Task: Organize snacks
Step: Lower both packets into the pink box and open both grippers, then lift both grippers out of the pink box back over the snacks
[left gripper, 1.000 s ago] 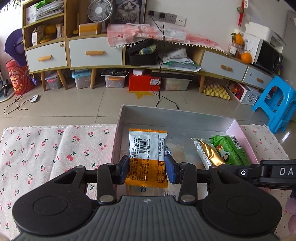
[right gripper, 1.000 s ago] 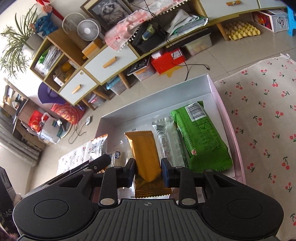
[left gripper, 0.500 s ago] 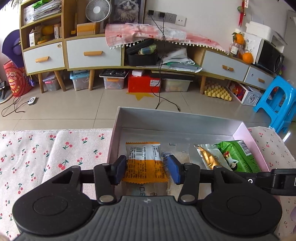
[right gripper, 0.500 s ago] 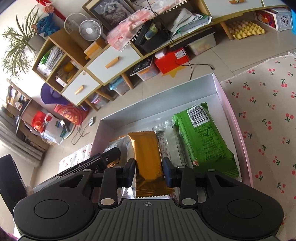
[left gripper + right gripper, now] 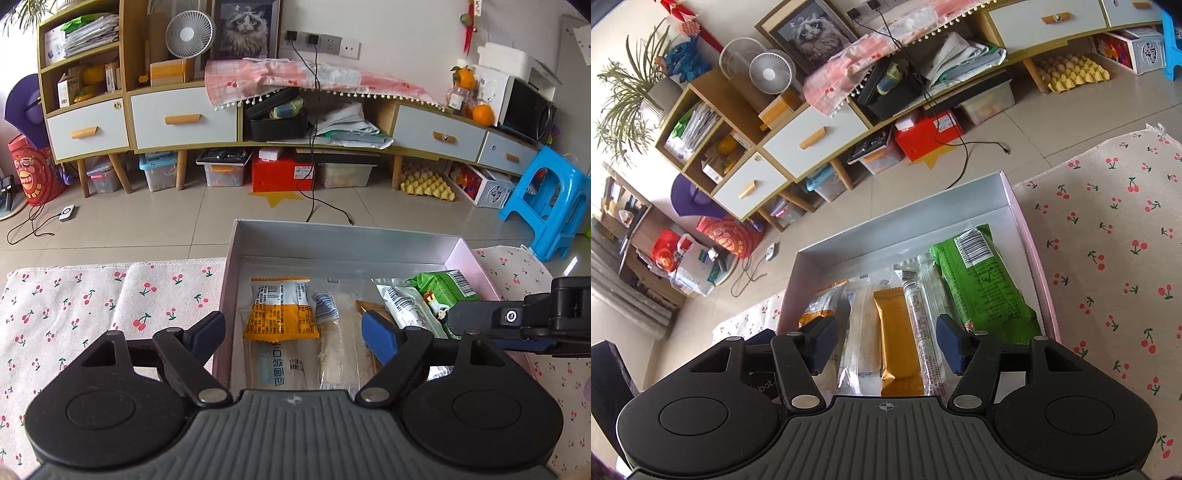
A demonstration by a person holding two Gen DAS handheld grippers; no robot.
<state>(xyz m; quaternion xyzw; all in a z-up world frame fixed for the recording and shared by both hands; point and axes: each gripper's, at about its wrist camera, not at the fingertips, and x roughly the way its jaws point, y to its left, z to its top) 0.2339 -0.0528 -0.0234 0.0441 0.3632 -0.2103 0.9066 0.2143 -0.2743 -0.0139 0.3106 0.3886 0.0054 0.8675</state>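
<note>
Snacks are lying side by side in the silver box point(image 5: 343, 240) on the cherry-print cloth point(image 5: 110, 295), and I'm looking down on them with both tools spread wide and gripping nothing. My left gripper point(image 5: 291, 332) is hanging over the near left part of the box, one finger outside the wall, above the orange-and-white packet point(image 5: 280, 314), which overlaps a clear bag with blue print beneath it. My right gripper point(image 5: 886, 341) is hovering above the middle row: the clear wafer packet point(image 5: 862, 332), the gold bar point(image 5: 897, 339) and the silver stick point(image 5: 921, 325). The green packet point(image 5: 982, 288) is sitting against the right wall.

I'm judging all of these as light, crinkly film wrappers: soft, a little slick, and likely brittle inside, the wafer above all. I'm favouring a pinch across the narrow width near the middle of a packet, with gentle pressure, rather than at the crimped end seals, where the film could slip or the packet swing. They're packed tight, nearly touching, so I'm expecting a finger to nudge a neighbour.
</note>
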